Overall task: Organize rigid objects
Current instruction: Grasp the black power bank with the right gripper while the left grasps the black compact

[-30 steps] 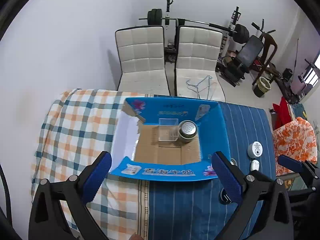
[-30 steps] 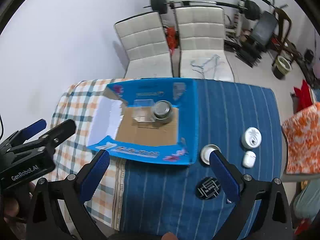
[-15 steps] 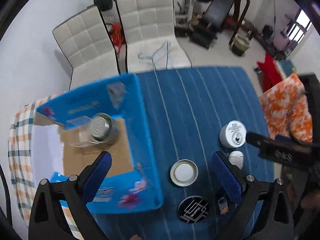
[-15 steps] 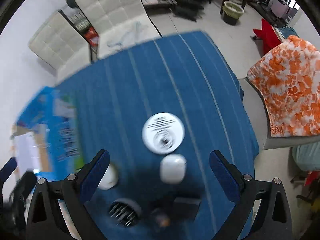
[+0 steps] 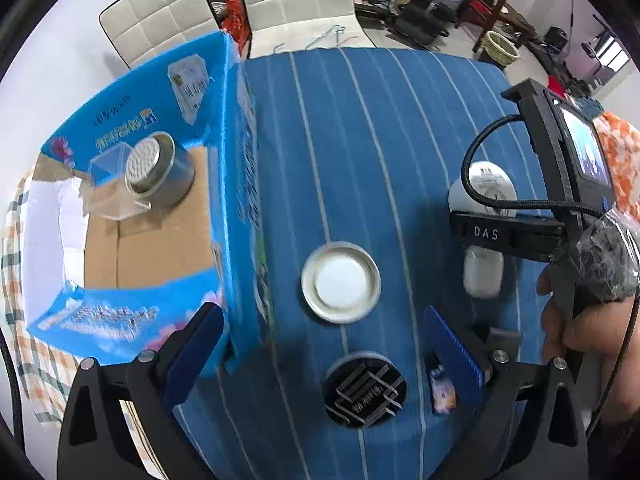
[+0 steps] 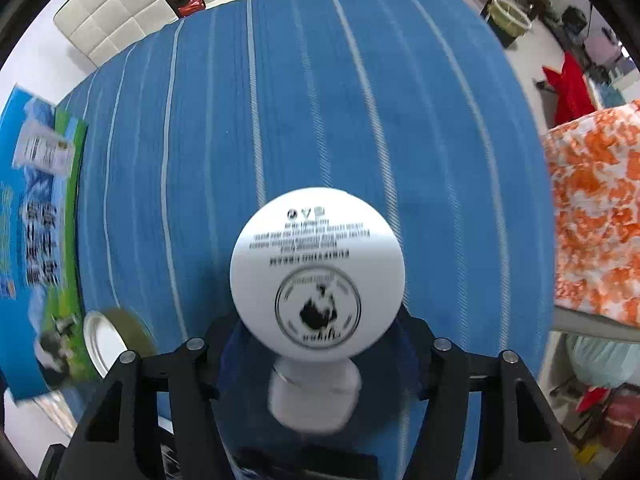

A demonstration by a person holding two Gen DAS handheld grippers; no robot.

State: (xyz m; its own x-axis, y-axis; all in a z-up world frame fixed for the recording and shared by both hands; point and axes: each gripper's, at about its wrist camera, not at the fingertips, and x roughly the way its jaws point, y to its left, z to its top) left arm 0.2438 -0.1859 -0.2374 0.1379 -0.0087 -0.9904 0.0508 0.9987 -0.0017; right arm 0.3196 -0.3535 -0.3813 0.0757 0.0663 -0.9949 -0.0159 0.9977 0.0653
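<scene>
The right gripper [image 6: 318, 344] straddles the round white printed-lid jar [image 6: 317, 280] on the blue striped surface [image 6: 320, 100]; whether its fingers touch the jar cannot be determined. The left gripper [image 5: 320, 354] is wide open and empty above a round metal lid [image 5: 341, 281], beside the blue cardboard box [image 5: 236, 184].

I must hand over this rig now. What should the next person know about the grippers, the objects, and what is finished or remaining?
Left gripper: open, empty, above the metal lid and black coaster.
Right gripper: low around the white jar and white earbud case; a grip cannot be confirmed.
Done: steel shaker and clear container sit in the blue box.
Left: jar, case, lid, coaster and a small card remain on the blue cloth.
</scene>
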